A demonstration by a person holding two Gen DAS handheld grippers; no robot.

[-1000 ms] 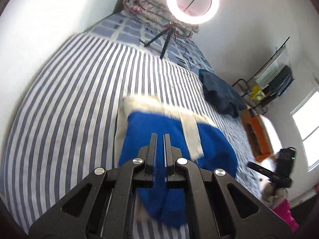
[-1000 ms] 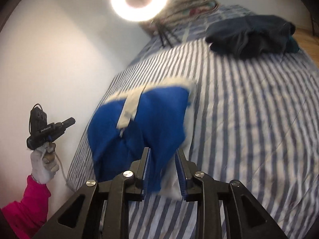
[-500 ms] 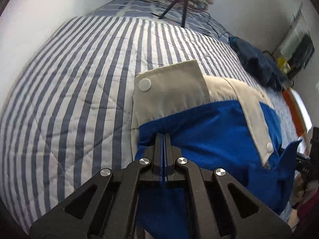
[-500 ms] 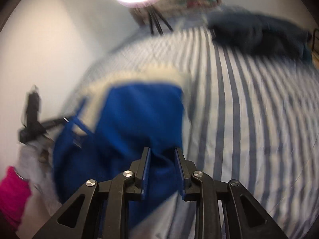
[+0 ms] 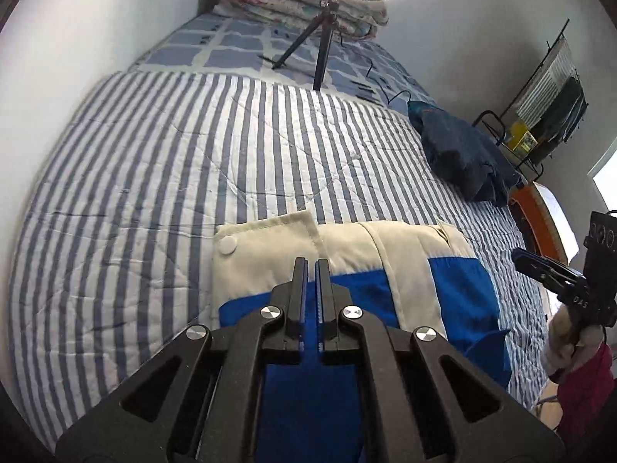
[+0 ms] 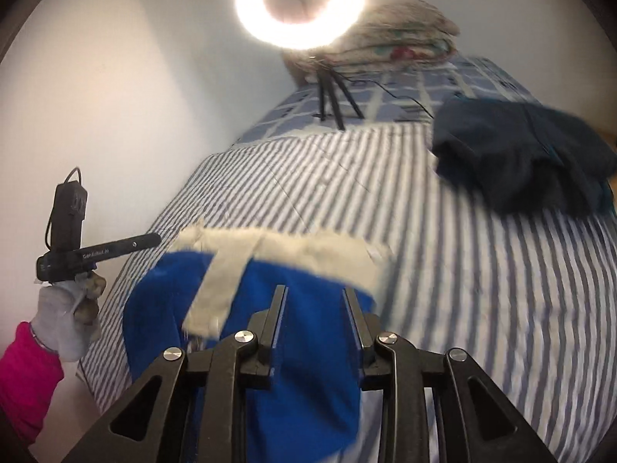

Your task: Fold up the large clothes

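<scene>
I am working over a bed spread with a blue-and-white striped quilt (image 5: 162, 177), white walls close on the far side, a glowing ring light on a small black tripod (image 5: 324, 50) near the folded floral bedding at the head; a crumpled dark navy garment (image 5: 459, 154) lies well apart toward the right edge. The thing in hand is the royal-blue and cream padded jacket (image 5: 455, 285), its cream snap-button band laid flat on the quilt near the foot end, the blue body running back up to both tools. The left gripper (image 5: 311, 270) has its jaws pinched nearly together on a thin fold of blue fabric; the right gripper (image 6: 314, 297) has its jaws narrowly apart with a thicker bunch of blue cloth filling the gap, so I judge it a hold. To do this step well, I think I should bring both held corners down level with each other, keep the cloth taut between them so the fold line falls straight, and let go only once the edge lies on the cream band. Both tools point steeply down toward the quilt; the left hand (image 6: 67, 318), gloved grey with a magenta sleeve, shows upright at the bed's side.
</scene>
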